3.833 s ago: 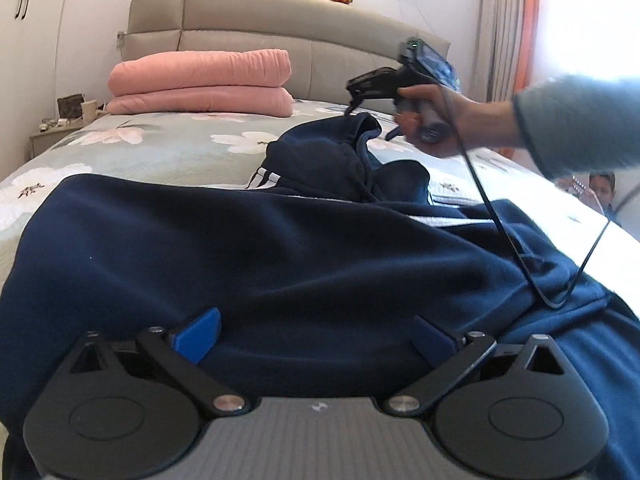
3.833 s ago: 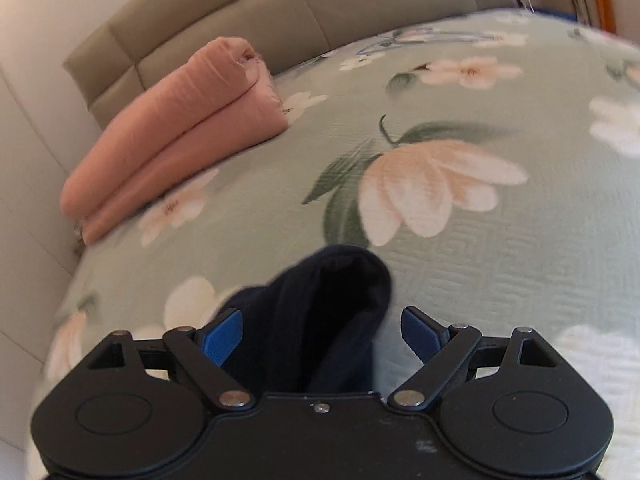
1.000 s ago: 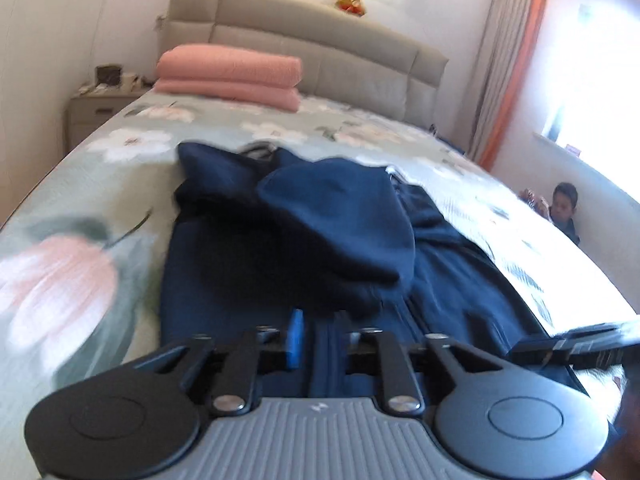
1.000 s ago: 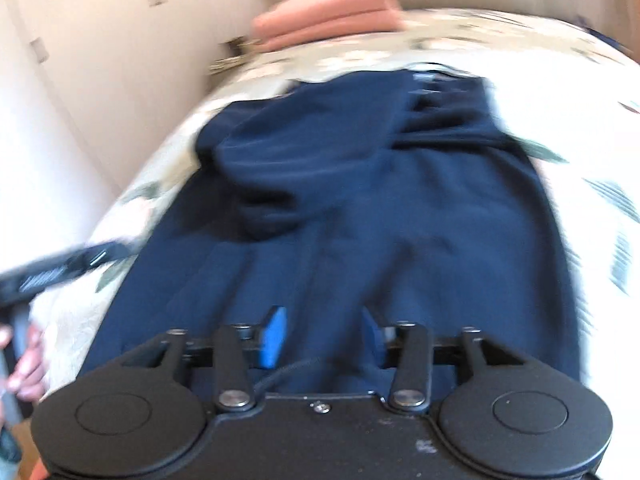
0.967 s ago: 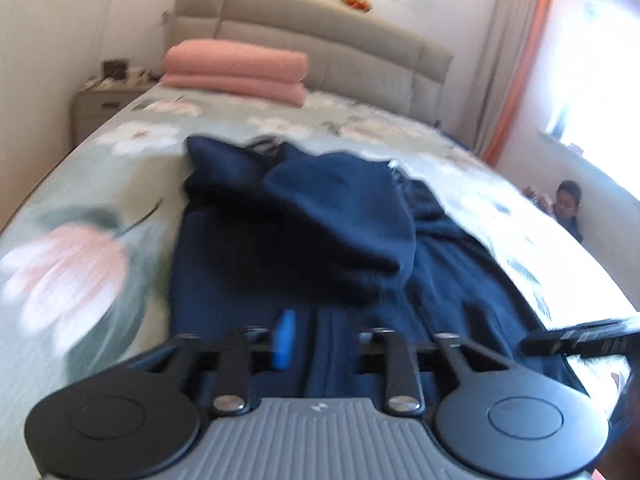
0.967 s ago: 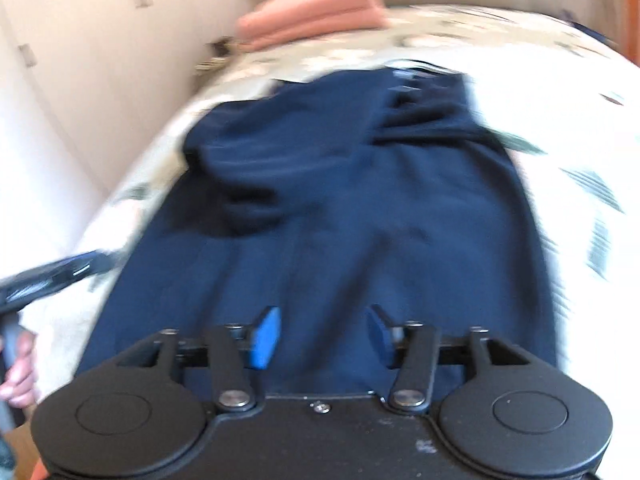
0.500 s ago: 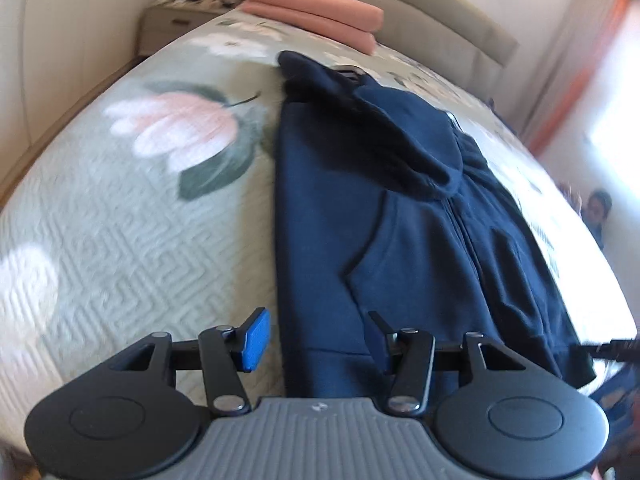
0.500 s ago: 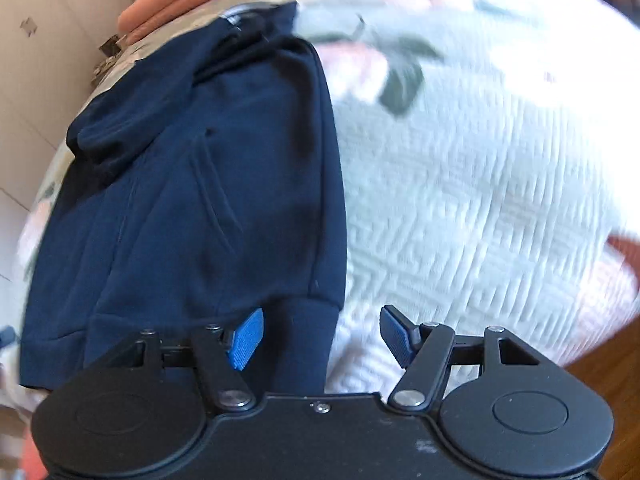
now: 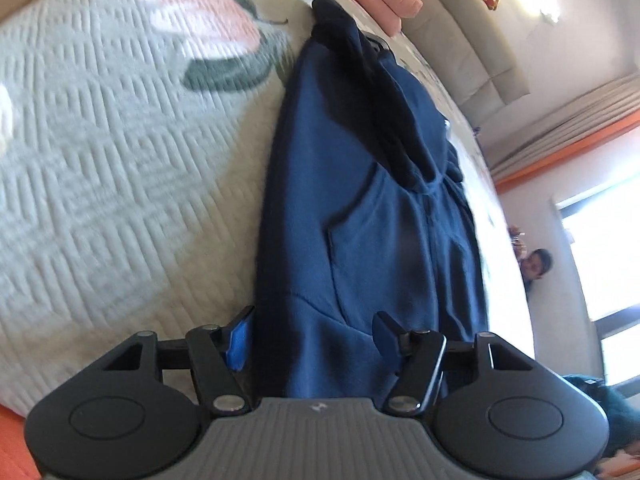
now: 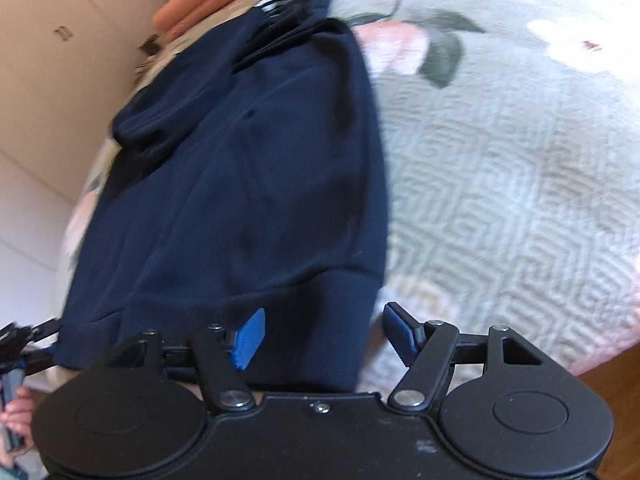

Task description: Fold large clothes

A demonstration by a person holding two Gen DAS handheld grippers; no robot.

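hoodie (image 9: 360, 240) hem | left gripper (image 9: 310, 334), right gripper (image 10: 322, 332): jaws opening, hem corners between, probably untouched | grip both corners evenly.

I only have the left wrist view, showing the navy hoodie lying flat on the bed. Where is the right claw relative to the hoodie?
Observer: The right claw straddles the bottom right hem corner of the hoodie.
Operator: Is it gripping that corner?
Observer: No. Its jaws are opening, and the blue pads are not pinching the cloth.
Operator: What lies to the right of that corner?
Observer: The quilted floral bedspread, then wooden floor past the bed's edge.
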